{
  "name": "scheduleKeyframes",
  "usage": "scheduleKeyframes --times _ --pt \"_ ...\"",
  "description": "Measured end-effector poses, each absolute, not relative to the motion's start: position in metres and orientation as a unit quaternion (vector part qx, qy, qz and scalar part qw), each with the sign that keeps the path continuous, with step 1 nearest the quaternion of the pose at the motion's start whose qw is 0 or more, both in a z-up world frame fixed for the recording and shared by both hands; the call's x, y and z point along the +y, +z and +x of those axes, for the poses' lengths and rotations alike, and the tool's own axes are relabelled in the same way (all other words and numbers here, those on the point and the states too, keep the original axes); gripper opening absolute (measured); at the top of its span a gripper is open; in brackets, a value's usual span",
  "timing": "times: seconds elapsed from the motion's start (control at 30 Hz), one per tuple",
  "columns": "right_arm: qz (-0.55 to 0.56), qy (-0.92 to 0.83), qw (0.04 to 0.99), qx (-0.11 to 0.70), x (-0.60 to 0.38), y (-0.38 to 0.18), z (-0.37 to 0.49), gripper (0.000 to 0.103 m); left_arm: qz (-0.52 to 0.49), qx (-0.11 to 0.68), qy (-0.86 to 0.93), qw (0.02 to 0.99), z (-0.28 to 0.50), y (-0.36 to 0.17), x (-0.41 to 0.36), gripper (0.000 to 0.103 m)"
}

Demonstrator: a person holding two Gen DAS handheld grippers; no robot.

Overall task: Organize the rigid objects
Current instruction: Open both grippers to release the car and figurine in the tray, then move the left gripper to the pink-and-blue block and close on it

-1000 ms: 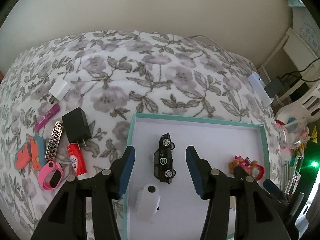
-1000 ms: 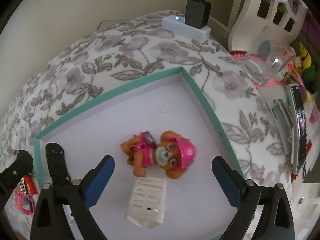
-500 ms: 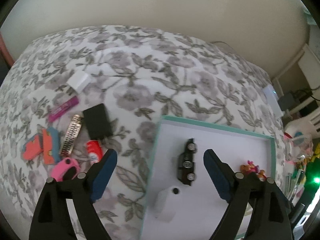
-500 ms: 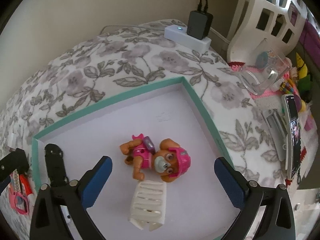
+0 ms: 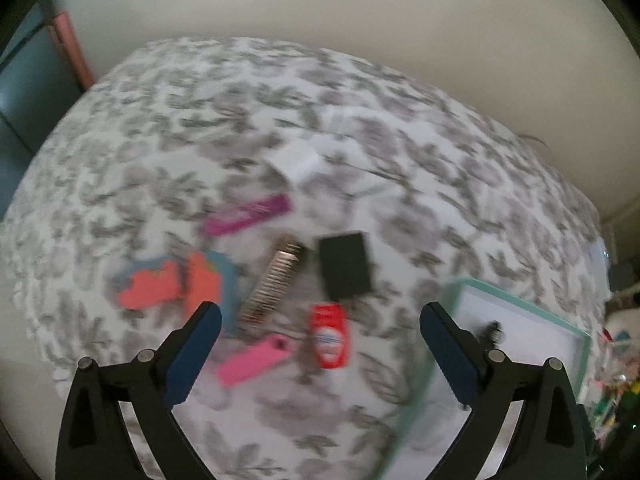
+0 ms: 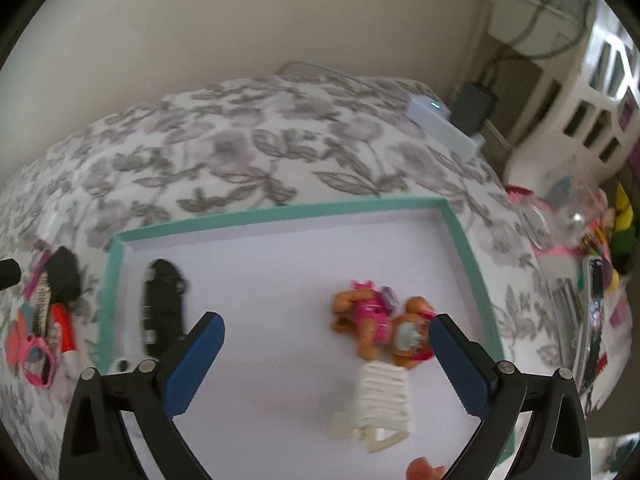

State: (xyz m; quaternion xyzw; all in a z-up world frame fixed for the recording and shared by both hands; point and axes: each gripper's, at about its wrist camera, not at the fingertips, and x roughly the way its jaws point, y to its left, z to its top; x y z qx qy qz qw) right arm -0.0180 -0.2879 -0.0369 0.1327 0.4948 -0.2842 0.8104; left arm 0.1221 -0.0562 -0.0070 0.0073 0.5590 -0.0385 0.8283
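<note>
My left gripper (image 5: 320, 322) is open and empty above loose items on the floral bedspread: a red tube (image 5: 329, 336), a pink watch (image 5: 254, 360), a black charger (image 5: 346, 270), a patterned gold bar (image 5: 274, 284), orange and blue pieces (image 5: 172, 282), a purple stick (image 5: 246, 215) and a white plug (image 5: 298, 160). My right gripper (image 6: 326, 322) is open and empty over the teal-rimmed white tray (image 6: 280, 212). In the tray lie a black toy car (image 6: 162, 306), a pink pup figure (image 6: 380, 326) and a white ribbed piece (image 6: 380, 404).
The tray's corner (image 5: 520, 304) sits at the right of the left wrist view. A white power strip with a black adapter (image 6: 444, 118) lies at the bed's far right. A white chair (image 6: 580, 92) and cluttered toys (image 6: 592, 248) stand beyond the right edge.
My left gripper has opened wider and swung left from the tray to the loose items. My right gripper has shifted left, so the pup figure now sits toward its right finger.
</note>
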Motion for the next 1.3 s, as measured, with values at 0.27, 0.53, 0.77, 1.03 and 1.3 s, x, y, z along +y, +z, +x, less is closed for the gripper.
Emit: scheduleKeyframes --times 0.27,0.53,0.77,1.03,1.3 --pt "0.118 -0.203 0.840 0.490 -0.236 -0.028 0.003 0.103 0.030 0.532 0.026 0.846 0.134 0.016 -0.004 0.100" --pt "0.081 -0.149 0.855 0.490 -0.190 -0.022 0.021 0.103 0.027 0.521 0.054 0.851 0.143 0.030 0.031 0.100" --pt "0.090 -0.108 0.853 0.503 -0.169 -0.026 0.038 0.103 0.030 0.524 0.072 0.848 0.154 0.030 0.068 0.100" --pt "0.115 -0.060 0.848 0.514 -0.143 -0.026 0.063 0.103 0.001 0.535 0.104 0.838 0.172 0.017 0.111 0.100" --pt "0.117 -0.014 0.833 0.541 -0.112 -0.044 0.083 0.103 -0.015 0.578 0.083 0.812 0.185 -0.020 0.113 0.100"
